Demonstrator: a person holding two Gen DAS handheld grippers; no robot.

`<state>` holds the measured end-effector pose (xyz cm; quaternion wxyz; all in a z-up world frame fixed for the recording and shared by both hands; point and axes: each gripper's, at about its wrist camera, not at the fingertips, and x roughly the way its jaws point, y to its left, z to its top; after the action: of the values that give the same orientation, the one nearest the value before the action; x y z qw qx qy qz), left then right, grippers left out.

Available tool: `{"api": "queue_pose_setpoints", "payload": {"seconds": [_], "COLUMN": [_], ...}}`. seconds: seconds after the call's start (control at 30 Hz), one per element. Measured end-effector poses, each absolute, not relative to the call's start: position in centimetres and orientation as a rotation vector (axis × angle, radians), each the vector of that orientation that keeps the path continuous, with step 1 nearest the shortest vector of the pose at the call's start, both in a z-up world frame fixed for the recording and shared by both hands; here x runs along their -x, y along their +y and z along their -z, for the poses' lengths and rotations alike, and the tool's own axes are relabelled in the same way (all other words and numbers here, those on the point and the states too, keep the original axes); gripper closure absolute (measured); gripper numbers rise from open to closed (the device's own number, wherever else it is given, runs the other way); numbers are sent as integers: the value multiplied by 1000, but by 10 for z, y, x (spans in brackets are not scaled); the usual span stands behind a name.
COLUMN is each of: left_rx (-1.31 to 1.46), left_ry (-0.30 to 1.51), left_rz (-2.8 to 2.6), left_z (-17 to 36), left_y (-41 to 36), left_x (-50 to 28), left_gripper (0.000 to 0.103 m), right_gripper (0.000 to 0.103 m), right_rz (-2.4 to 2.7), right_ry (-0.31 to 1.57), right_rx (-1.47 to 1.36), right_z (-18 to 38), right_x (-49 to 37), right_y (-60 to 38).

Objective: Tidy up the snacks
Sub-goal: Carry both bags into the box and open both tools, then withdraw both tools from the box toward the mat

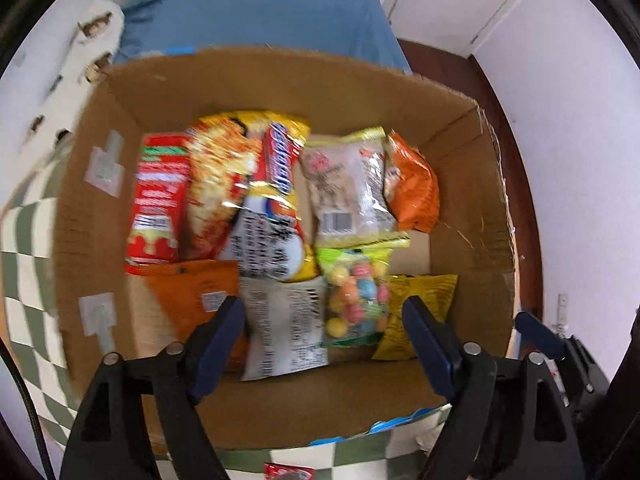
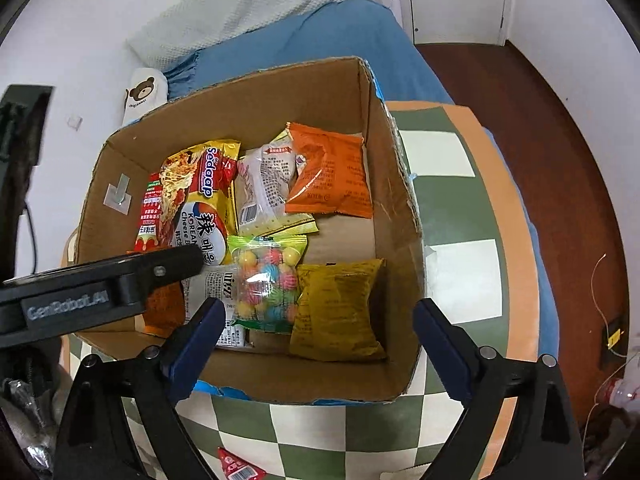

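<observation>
An open cardboard box (image 1: 280,80) (image 2: 392,168) holds several snack packs: a yellow Sedaap noodle pack (image 2: 208,196) (image 1: 256,184), a red pack (image 1: 156,200), a candy-ball bag (image 1: 356,296) (image 2: 266,280), orange bags (image 1: 412,188) (image 2: 332,172), a dark yellow bag (image 1: 416,312) (image 2: 336,308). My left gripper (image 1: 324,316) is open and empty above the box's near part; its body also shows in the right wrist view (image 2: 100,288). My right gripper (image 2: 320,316) is open and empty over the box's near edge. A red packet (image 2: 236,466) (image 1: 286,472) lies on the cloth in front of the box.
The box stands on a green and cream checkered cloth (image 2: 448,152). A blue blanket (image 2: 320,40) and white pillow (image 2: 248,0) lie behind it. Dark wood floor (image 2: 560,160) is to the right, with white walls around.
</observation>
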<state>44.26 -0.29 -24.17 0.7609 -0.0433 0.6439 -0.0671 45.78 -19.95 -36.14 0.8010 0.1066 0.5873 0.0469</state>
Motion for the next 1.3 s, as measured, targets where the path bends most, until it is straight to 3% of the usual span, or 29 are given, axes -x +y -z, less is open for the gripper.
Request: {"api": "queue_pose_setpoints", "payload": {"seconds": [0.57,1.3], "left_rx": [14,13], "left_ry": [1133,942], "left_rz": [31,39], "left_z": [180,97], "left_y": [38,41], "left_x": [-357,-245], "left_gripper": [22,22], "right_gripper": [6,5], "right_rz": [-83,-83], "right_ry": [1082,871], "right_rx": [-125,-113], "right_z": [296,203], "right_x": [-397,-281], "right_y": [-176,-174]}}
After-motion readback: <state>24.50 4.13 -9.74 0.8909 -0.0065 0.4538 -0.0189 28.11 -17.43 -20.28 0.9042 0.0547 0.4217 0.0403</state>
